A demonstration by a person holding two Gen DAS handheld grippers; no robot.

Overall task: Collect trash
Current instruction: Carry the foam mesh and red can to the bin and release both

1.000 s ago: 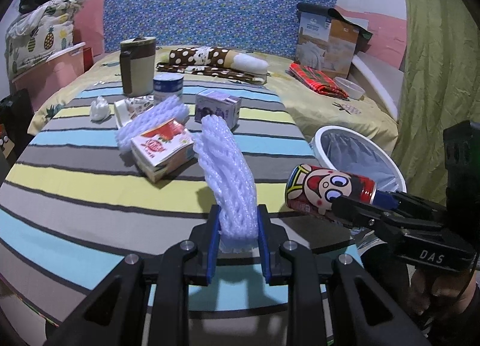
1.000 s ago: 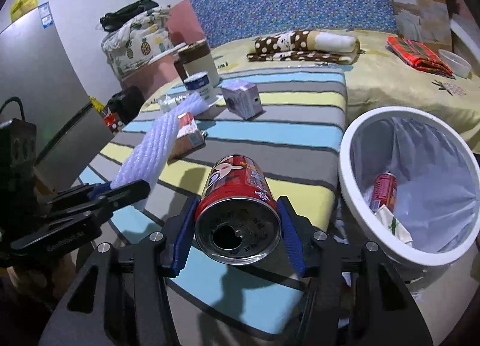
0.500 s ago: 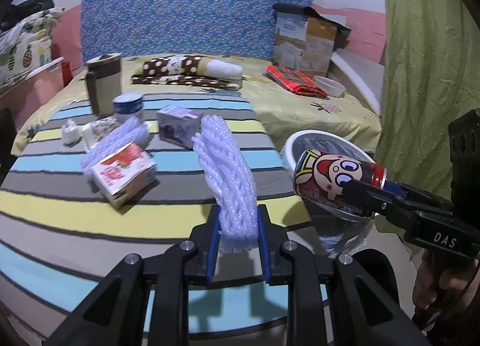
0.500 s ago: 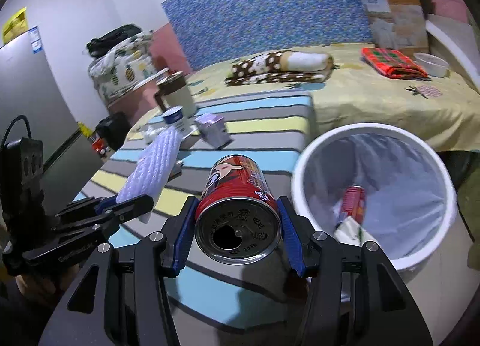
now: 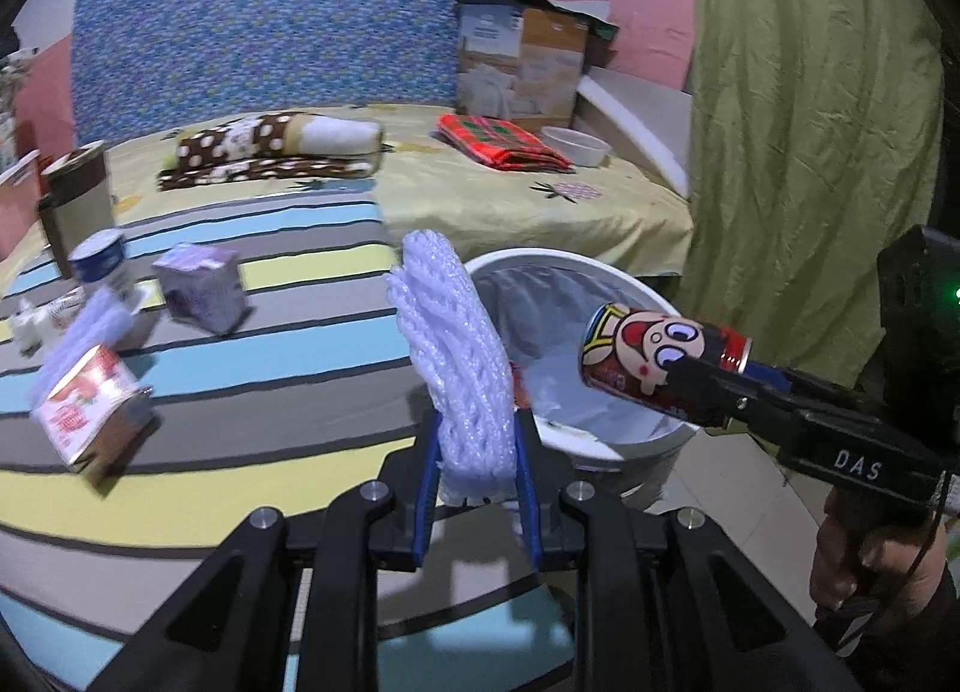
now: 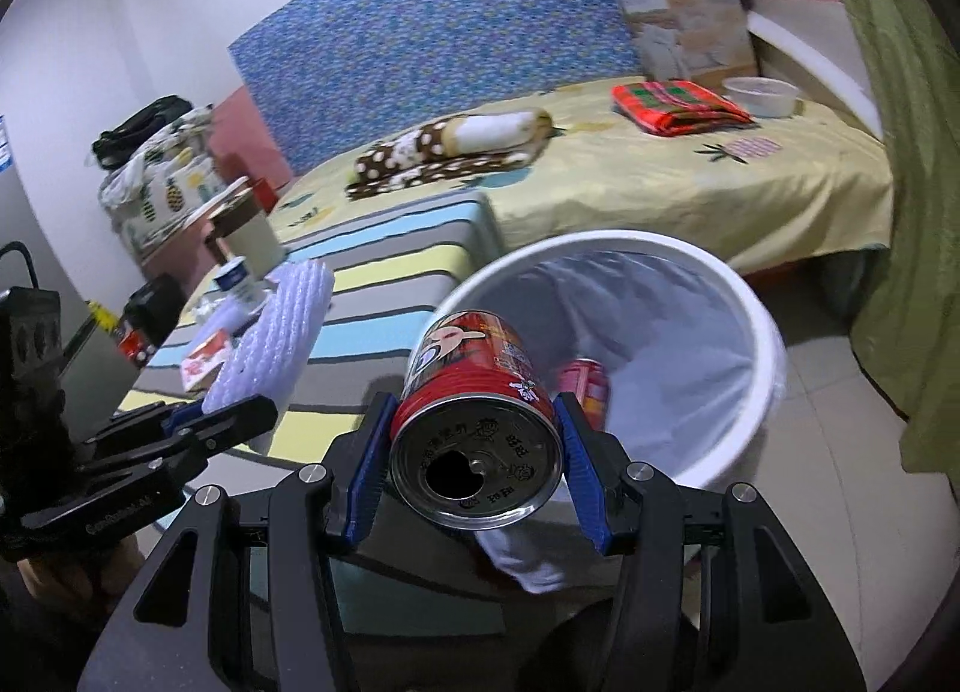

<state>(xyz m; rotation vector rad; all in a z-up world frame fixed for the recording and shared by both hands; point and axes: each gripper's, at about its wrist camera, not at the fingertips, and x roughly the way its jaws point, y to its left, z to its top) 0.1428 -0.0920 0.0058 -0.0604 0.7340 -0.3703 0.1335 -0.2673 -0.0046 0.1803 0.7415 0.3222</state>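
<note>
We had swung both loads off the striped table toward the white round lined bin (image 6: 762, 326). Our right gripper (image 6: 477, 461) clamped the red cartoon drink can (image 6: 474, 422) at its rim; our left gripper (image 5: 477, 479) pinched the white foam net sleeve (image 5: 456, 368) beside it, ready to drop.

The letters "DAS" stand in white on the black body of the right gripper (image 5: 702, 386), just behind the red can (image 5: 654, 359) it holds. In the right wrist view, faint raised lettering runs along the arm of the left gripper (image 6: 234, 410), to the left of that can, too dim to read. Small printed characters ring the can's lid around the opening, and they cannot be made out either.
</note>
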